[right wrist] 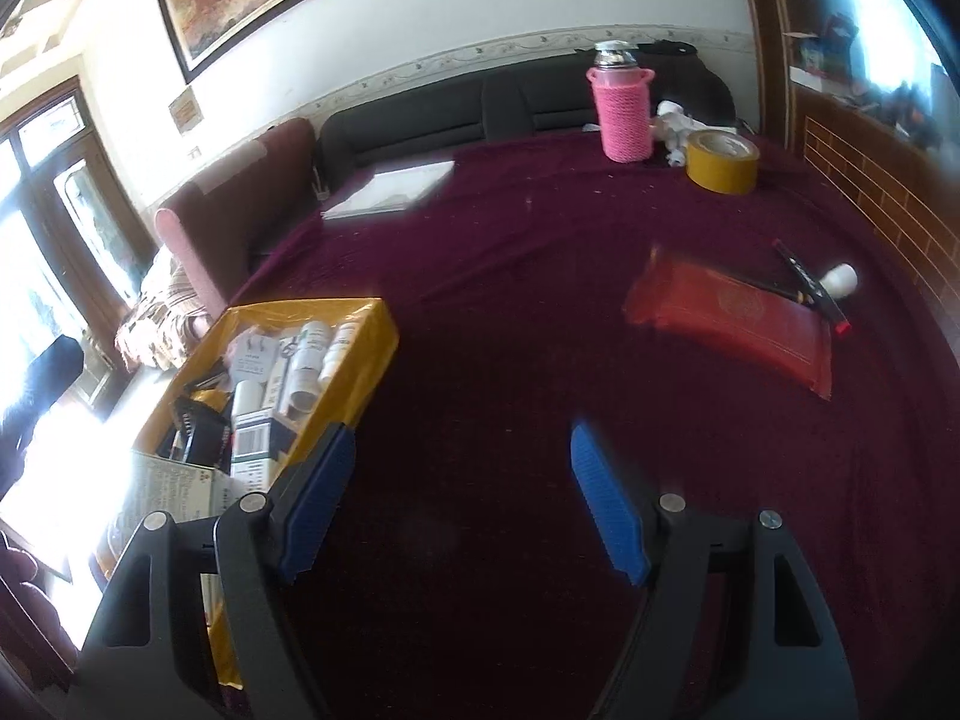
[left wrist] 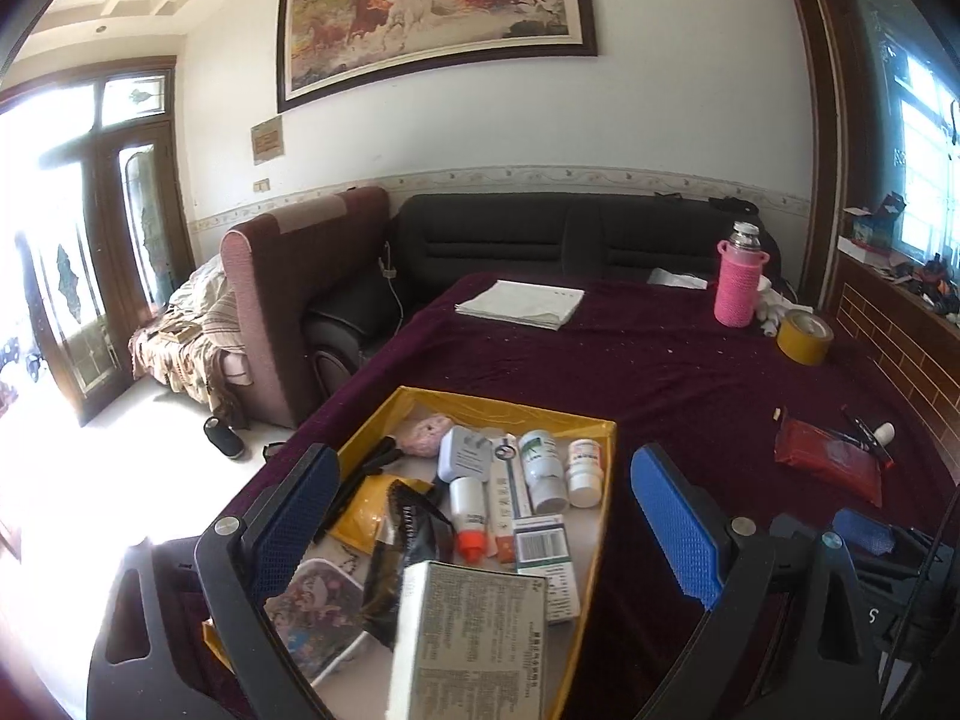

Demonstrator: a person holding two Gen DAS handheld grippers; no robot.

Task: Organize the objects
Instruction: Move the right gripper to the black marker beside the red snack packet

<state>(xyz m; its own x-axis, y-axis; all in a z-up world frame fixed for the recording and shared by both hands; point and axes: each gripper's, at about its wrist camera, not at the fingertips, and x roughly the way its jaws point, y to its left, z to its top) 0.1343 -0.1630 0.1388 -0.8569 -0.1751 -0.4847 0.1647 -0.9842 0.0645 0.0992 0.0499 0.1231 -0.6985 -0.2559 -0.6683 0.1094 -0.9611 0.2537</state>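
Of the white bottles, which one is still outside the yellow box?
The small white bottle lying on its side on the purple cloth, beside the red packet. The other white bottles lie inside the yellow box.

Matt maroon cloth [right wrist: 540,276]; glossy yellow cardboard tray [left wrist: 510,408].

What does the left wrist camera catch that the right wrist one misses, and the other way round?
Only the left wrist view shows the pink lump inside the yellow tray, the dark shoe on the floor, and the other gripper at its lower right edge. Only the right wrist view shows its own open gripper over bare cloth. Both show the tray, the pink-sleeved flask, the yellow tape roll, the red packet and the white papers.
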